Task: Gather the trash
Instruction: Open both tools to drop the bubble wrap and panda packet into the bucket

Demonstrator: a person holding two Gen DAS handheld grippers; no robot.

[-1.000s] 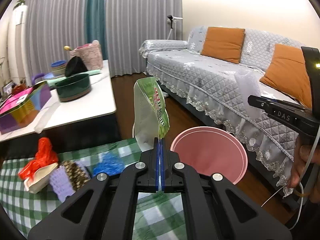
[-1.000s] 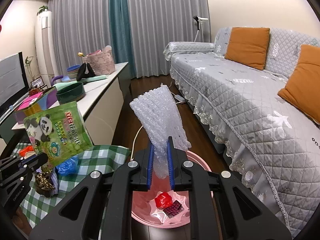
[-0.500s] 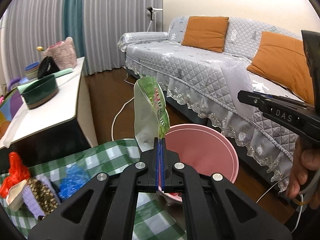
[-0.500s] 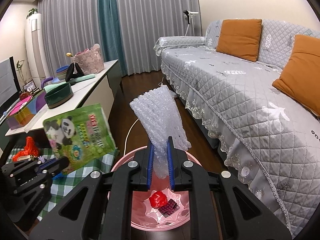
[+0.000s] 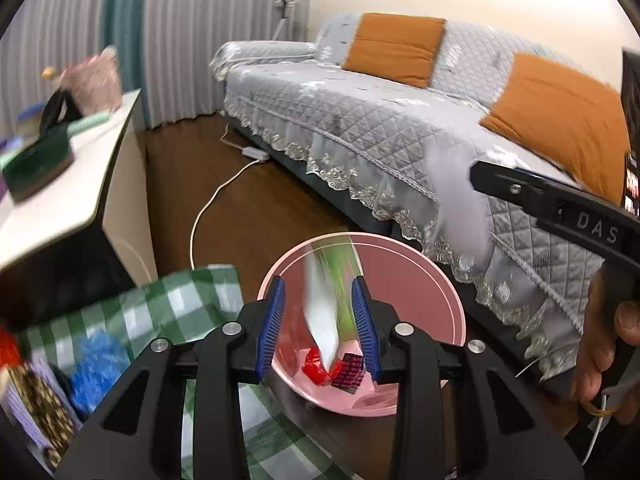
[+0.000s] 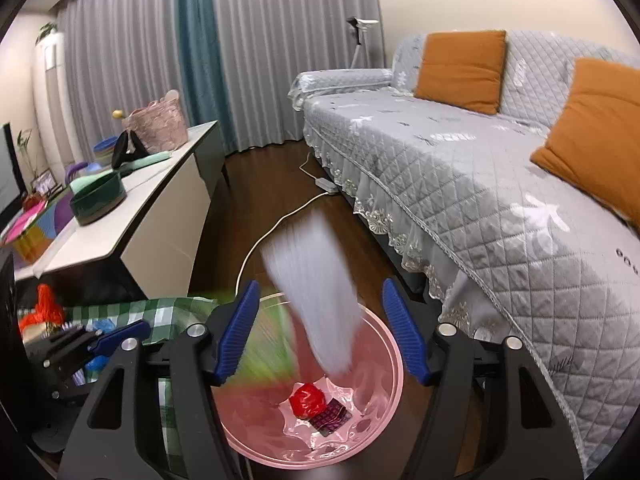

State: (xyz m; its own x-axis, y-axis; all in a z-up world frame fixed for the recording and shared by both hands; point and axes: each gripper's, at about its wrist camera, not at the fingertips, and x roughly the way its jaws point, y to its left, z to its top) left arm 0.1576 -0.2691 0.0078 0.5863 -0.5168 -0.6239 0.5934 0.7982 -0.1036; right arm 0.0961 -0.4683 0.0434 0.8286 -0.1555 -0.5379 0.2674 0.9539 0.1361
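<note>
Green snack pouch (image 5: 330, 312): blurred, loose between the just-parted jaws of the left gripper (image 5: 320, 328), above the pink bin (image 5: 440, 280); print unreadable. Bubble wrap (image 6: 314, 304): free between the right gripper's (image 6: 320, 328) just-widened jaws, over the bin. Right gripper arm reads "DAS".

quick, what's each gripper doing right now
left gripper: just opened, green packet dropping free
right gripper: just opened, bubble wrap falling free
</note>
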